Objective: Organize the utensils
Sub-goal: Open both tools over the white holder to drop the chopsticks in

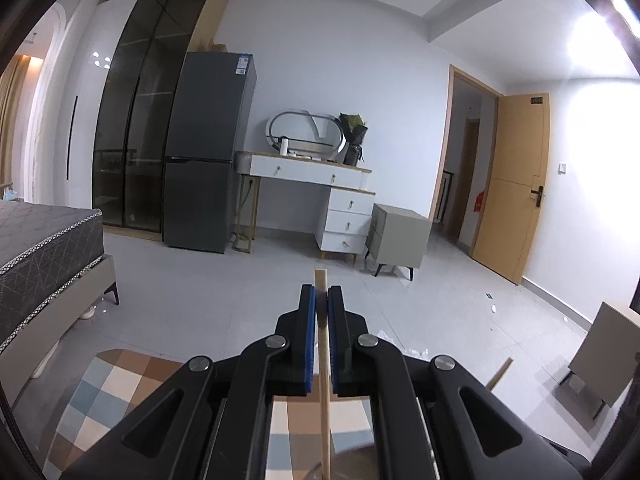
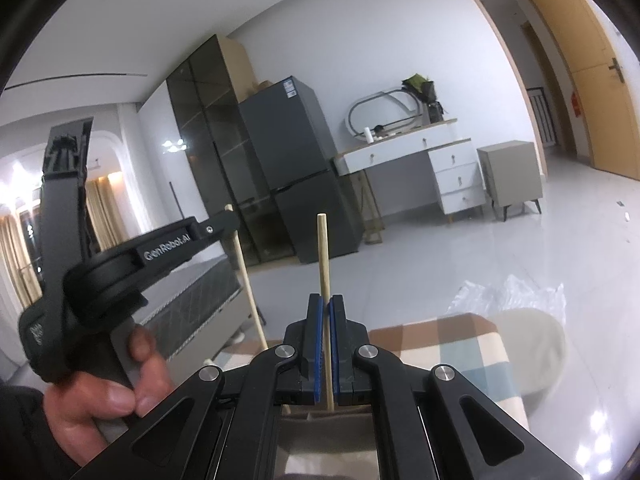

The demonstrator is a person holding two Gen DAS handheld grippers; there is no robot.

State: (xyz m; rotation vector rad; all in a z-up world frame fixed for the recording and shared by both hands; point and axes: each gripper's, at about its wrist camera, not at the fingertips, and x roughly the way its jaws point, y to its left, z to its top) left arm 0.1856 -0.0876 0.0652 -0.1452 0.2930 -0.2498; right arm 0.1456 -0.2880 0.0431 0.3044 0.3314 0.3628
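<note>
My left gripper (image 1: 322,296) pinches one chopstick (image 1: 323,364) – my right gripper (image 2: 325,308) clamps another chopstick (image 2: 323,256), both upright above the checkered cloth (image 2: 452,344).

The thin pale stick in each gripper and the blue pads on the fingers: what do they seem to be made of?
The thin pale stick in the left gripper and the one in the right gripper look like unvarnished wood or bamboo: matt beige, square-cut ends. The blue pads look like ribbed rubber or soft plastic; which one cannot be told.
</note>
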